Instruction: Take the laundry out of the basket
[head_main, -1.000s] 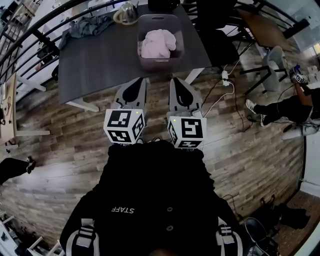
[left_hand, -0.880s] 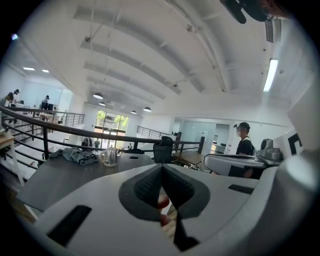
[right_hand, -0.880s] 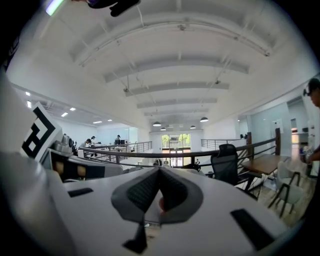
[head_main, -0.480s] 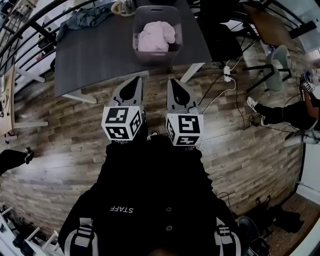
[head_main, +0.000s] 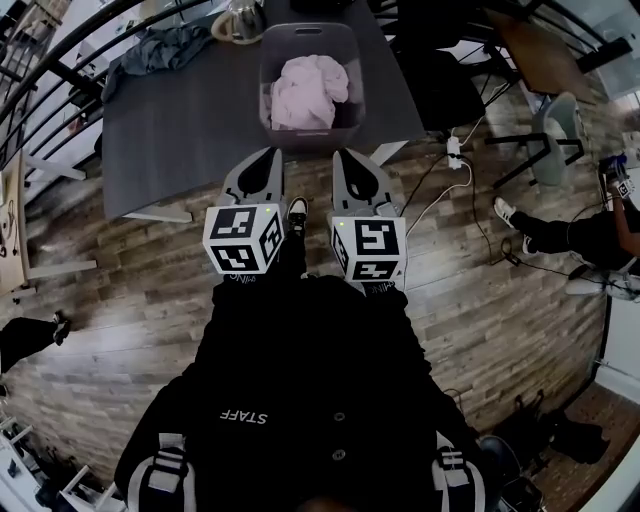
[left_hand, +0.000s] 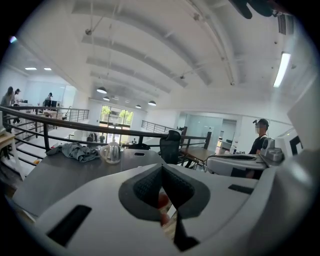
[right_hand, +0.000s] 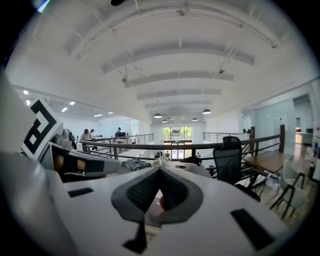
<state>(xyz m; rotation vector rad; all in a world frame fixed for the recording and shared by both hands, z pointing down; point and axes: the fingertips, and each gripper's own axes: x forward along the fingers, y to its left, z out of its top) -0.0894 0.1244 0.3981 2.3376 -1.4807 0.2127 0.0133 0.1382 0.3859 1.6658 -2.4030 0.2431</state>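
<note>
A translucent grey basket (head_main: 310, 125) stands near the front edge of a dark grey table (head_main: 190, 120) and holds a crumpled pink laundry piece (head_main: 308, 90). My left gripper (head_main: 269, 154) and right gripper (head_main: 344, 156) hover side by side over the wooden floor, just short of the table's edge, and point at the basket. Both are shut with nothing between the jaws, as the left gripper view (left_hand: 161, 168) and the right gripper view (right_hand: 159, 170) also show. Neither touches the basket.
A grey garment (head_main: 165, 47) and a glass kettle (head_main: 238, 20) lie at the table's far side. A black office chair (head_main: 440, 85) stands to the right of the table, near a power strip with cable (head_main: 451, 155). A seated person (head_main: 590, 215) is at far right. A railing runs behind the table.
Both grippers have moved forward together toward the table's edge and the basket, and a little lower. Their jaws have stayed shut.
</note>
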